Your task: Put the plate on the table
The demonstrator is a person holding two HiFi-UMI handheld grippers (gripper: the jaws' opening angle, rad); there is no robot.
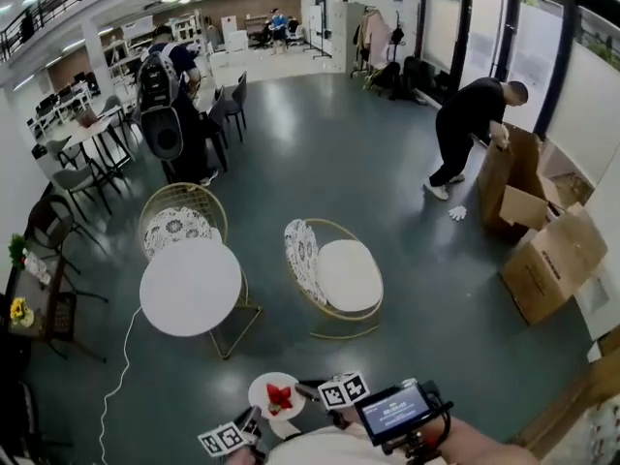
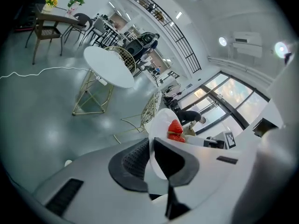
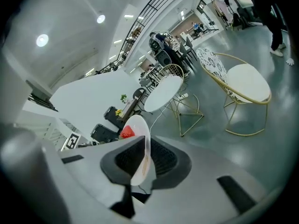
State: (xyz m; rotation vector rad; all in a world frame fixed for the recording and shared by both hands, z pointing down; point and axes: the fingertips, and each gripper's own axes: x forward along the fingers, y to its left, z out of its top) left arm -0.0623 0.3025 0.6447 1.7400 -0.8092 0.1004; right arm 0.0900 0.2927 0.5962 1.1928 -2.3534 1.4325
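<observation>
Grey floor (image 1: pixel 387 163) covers a large hall with glazed doors along the right side.

1. Cardboard boxes (image 1: pixel 542 250) stand at the right wall. A person (image 1: pixel 470 124) bends over them.
2. A second person (image 1: pixel 170 105), wearing a backpack, stands at the dark tables and chairs at upper left.
3. One round white table (image 1: pixel 191 286) on a gold wire base stands left of centre. Its top is bare.
4. Two gold wire chairs are near the table: the far chair (image 1: pixel 179 223) is just behind it, and the near chair (image 1: pixel 334 277), with a white cushion, is to its right.
5. A white cable (image 1: pixel 116 376) runs across the floor left of the table.

Gripper status:
- Left gripper (image 2: pixel 154 146): the jaws are clamped on the plate (image 2: pixel 161 125) rim, with a dark ribbed pad against each face of the plate.
- Right gripper (image 3: pixel 142 157): the jaws are likewise closed on the rim of the plate (image 3: pixel 138 125), at the opposite side.

Workpiece position: in the head view the plate (image 1: pixel 274 395) is held in the air at the bottom edge, between the two marker cubes. It is close to the person holding it and well apart from the table, which lies beyond it to the left. A red item (image 1: pixel 280 396) rests near the middle of the plate. Its identity cannot be confirmed.
</observation>
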